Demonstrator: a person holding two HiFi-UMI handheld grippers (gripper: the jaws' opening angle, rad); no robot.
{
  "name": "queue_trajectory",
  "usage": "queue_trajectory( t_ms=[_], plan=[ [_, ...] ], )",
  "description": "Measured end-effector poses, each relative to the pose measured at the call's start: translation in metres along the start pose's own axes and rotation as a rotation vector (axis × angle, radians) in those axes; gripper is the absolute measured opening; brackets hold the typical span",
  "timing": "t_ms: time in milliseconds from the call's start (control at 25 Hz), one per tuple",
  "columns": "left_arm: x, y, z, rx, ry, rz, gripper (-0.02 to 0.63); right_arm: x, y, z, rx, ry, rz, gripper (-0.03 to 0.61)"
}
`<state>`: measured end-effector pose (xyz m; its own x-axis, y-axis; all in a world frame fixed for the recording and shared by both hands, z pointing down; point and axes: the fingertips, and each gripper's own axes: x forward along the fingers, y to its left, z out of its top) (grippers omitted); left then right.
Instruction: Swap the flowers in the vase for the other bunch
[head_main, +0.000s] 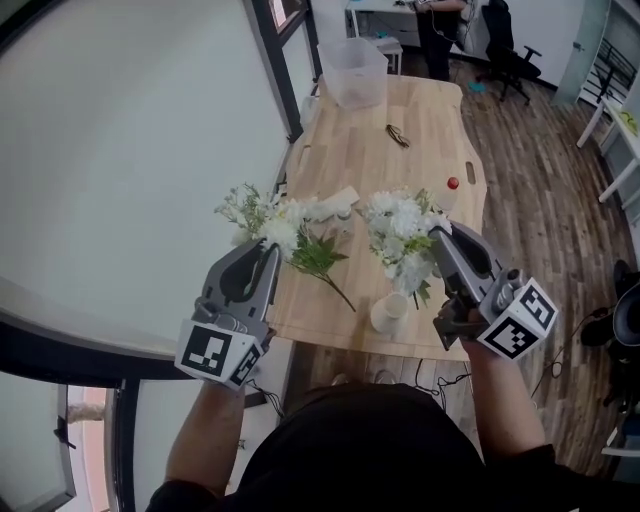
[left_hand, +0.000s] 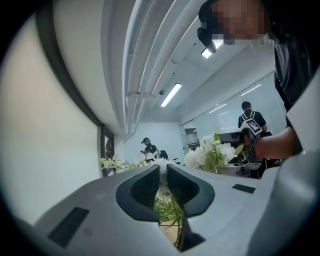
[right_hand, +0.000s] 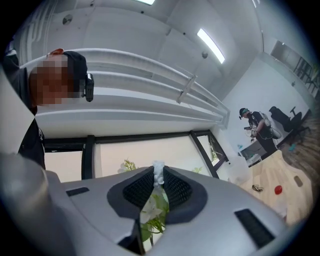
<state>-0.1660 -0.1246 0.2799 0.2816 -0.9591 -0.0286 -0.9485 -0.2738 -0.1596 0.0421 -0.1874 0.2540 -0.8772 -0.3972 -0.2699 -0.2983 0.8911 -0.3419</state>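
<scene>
My left gripper (head_main: 271, 254) (left_hand: 163, 171) is shut on a bunch of white flowers (head_main: 291, 224) with green leaves, held low over the left edge of the wooden table (head_main: 400, 160); its stem points toward the near edge. My right gripper (head_main: 438, 238) (right_hand: 158, 172) is shut on a second white bunch (head_main: 403, 236) (left_hand: 212, 152), held upright above the table's near right part. A small white vase (head_main: 388, 312) stands near the front edge, just below that second bunch. White petals show at the right gripper's fingertips (right_hand: 150, 176).
A clear plastic tub (head_main: 353, 70) stands at the table's far end, with a small dark object (head_main: 397, 135) and a red object (head_main: 453, 183) nearer. A window wall runs along the left. A person (head_main: 436, 30) and an office chair (head_main: 510, 50) are beyond the table.
</scene>
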Motion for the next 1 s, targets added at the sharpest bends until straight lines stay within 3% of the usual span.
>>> queue_trajectory(
  t_ms=[600, 840, 1000],
  plan=[
    [-0.020, 0.008, -0.008, -0.012, 0.049, 0.068, 0.045, 0.014, 0.003, -0.015, 0.056, 0.023, 0.054, 0.071],
    [-0.032, 0.034, -0.042, -0.044, 0.072, 0.066, 0.044, 0.032, 0.006, -0.053, 0.073, 0.046, 0.050, 0.071],
    [-0.030, 0.028, -0.051, -0.051, 0.086, 0.061, 0.044, 0.026, 0.000, -0.067, 0.092, 0.067, 0.033, 0.071]
  ],
)
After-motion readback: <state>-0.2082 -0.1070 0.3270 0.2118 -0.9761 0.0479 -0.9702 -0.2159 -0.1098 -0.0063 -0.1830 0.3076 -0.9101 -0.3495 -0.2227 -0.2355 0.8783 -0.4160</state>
